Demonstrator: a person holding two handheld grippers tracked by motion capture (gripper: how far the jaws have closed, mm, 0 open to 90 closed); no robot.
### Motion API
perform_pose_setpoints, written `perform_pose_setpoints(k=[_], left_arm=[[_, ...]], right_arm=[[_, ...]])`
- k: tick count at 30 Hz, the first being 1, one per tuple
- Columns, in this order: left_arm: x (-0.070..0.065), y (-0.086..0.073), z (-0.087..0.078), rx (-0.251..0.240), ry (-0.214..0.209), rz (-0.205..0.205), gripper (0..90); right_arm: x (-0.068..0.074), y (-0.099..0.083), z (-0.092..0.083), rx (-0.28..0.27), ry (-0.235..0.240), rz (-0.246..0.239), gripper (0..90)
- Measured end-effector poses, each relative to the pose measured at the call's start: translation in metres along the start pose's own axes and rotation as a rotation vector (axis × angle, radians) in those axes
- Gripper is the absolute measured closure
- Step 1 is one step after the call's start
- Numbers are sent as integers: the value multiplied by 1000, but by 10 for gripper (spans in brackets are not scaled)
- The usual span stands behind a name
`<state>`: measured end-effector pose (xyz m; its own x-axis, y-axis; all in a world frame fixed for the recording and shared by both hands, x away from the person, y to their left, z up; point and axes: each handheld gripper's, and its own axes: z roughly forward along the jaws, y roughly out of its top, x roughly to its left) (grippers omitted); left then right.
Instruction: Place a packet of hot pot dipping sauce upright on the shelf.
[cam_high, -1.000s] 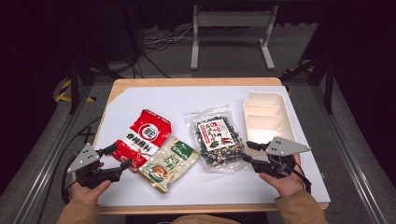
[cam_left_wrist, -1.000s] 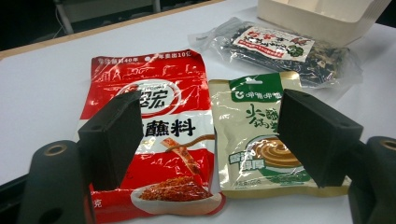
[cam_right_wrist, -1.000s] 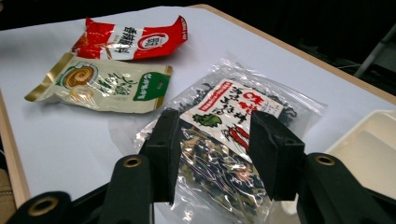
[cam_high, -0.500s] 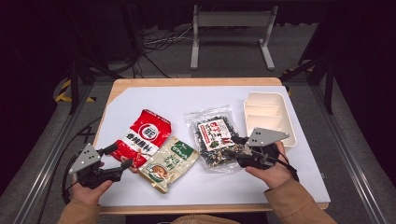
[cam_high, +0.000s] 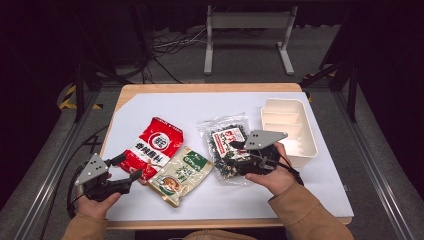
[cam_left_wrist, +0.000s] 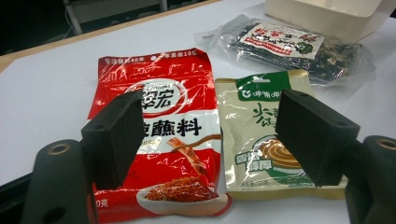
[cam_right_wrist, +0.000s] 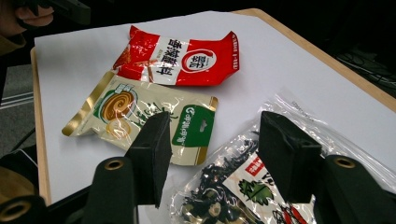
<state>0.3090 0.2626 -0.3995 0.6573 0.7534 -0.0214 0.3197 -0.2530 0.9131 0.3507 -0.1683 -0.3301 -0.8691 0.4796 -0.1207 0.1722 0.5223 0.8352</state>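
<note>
Three food packets lie on the white table top (cam_high: 200, 107): a red sachet (cam_high: 152, 147), a beige and green sachet (cam_high: 182, 175) overlapping its lower edge, and a clear bag of dark dried pieces (cam_high: 225, 142). My left gripper (cam_high: 128, 167) rests at the front left, open, its jaws pointing at the red sachet (cam_left_wrist: 173, 140) and the beige sachet (cam_left_wrist: 252, 121) without touching them. My right gripper (cam_high: 232, 153) hovers over the clear bag (cam_right_wrist: 243, 186). Its jaws have just been opening and stand apart above the bag, pressing on nothing.
A white divided tray (cam_high: 290, 130) stands at the right of the table, just behind my right hand. The table's wooden edge (cam_high: 210, 87) runs along the back. Dark floor, cables and a metal stand lie beyond.
My right gripper has moved left from beside the white tray to above the clear bag, and its jaws are wider apart. The left gripper has stayed put.
</note>
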Motion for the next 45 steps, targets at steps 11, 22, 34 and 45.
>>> perform_pose_setpoints(k=[11,22,34,45], left_arm=[[-1,-2,-1,8,9,3,248],[-1,-7,-9,13,28,-8,249],[-2,-8,-8,14,22,-15,248],[-1,-7,-7,24,19,-5,248]], right_arm=[[5,13,28,74,23,21,431],[0,16,67,193,90,93,436],[-6,6,107,302,129,162,428],[-15,-4,129,365,131,235,448]])
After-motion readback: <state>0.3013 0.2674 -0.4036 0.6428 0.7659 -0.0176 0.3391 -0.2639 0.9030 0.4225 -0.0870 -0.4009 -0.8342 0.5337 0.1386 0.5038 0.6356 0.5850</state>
